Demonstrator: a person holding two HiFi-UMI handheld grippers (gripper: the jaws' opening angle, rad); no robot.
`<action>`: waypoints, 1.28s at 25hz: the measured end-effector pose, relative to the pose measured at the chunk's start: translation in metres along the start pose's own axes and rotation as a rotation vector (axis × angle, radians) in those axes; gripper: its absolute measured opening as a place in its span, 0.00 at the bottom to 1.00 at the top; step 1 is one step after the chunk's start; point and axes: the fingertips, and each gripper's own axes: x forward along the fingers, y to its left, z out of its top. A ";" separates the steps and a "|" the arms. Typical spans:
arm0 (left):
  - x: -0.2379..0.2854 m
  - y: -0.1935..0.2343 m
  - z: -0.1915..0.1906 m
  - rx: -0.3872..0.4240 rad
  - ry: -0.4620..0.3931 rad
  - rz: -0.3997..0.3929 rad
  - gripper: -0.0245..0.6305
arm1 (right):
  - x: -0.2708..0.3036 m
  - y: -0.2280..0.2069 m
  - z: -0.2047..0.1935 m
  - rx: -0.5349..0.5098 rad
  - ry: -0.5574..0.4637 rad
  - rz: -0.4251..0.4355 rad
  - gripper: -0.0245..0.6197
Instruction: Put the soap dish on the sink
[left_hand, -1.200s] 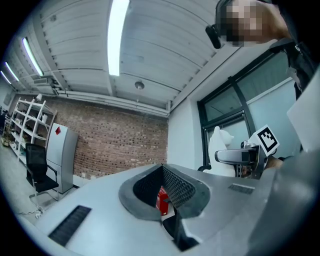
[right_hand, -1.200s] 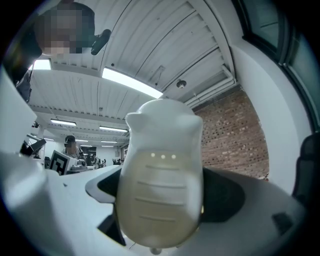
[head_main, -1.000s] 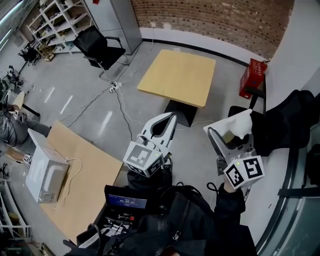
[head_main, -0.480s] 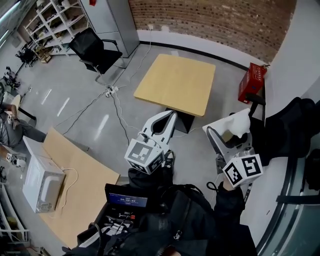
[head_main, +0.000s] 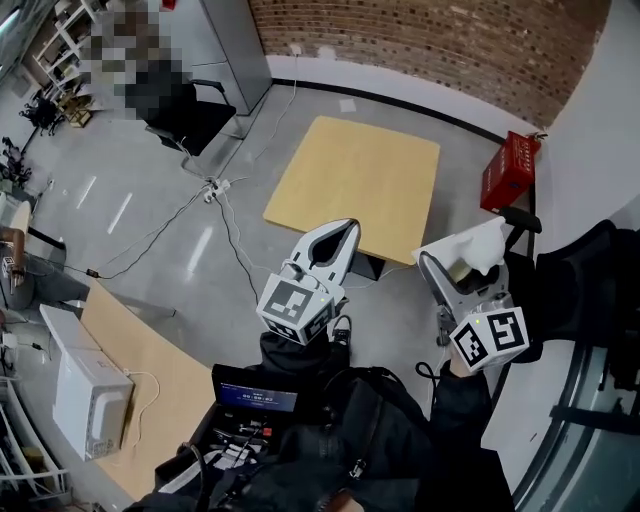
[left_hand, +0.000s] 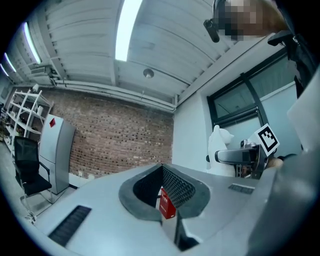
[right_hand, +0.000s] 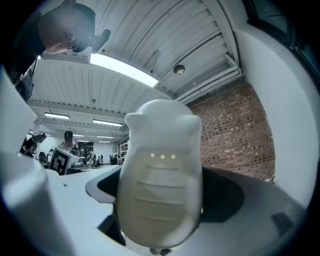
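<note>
The soap dish (head_main: 480, 248) is white and ribbed and stands upright in my right gripper (head_main: 455, 265), which is shut on it. In the right gripper view the soap dish (right_hand: 160, 185) fills the middle and hides the jaw tips of the right gripper (right_hand: 161, 205). My left gripper (head_main: 343, 232) is held level beside it, shut with nothing in it. In the left gripper view, the left gripper (left_hand: 161, 169) has its jaws touching at the tips, and the soap dish (left_hand: 220, 146) shows at the right. No sink is in view.
A square wooden table (head_main: 355, 185) stands just ahead on the grey floor. A red box (head_main: 510, 170) sits by the brick wall. A black chair (head_main: 580, 290) is at the right, an office chair (head_main: 195, 115) at the far left, and a microwave (head_main: 85, 395) on a board at the lower left.
The whole view has shifted: the table and red box sit slightly nearer and lower, the microwave slid down-left. Both grippers keep their pose, the right still holding the dish.
</note>
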 end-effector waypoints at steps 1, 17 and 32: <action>0.010 0.012 -0.003 -0.003 0.009 -0.003 0.04 | 0.015 -0.005 -0.002 0.001 0.008 -0.003 0.76; 0.110 0.123 -0.040 -0.055 0.106 -0.041 0.04 | 0.158 -0.048 -0.036 0.011 0.141 -0.021 0.76; 0.128 0.146 -0.178 -0.122 0.391 0.102 0.04 | 0.200 -0.093 -0.229 -0.138 0.728 0.177 0.76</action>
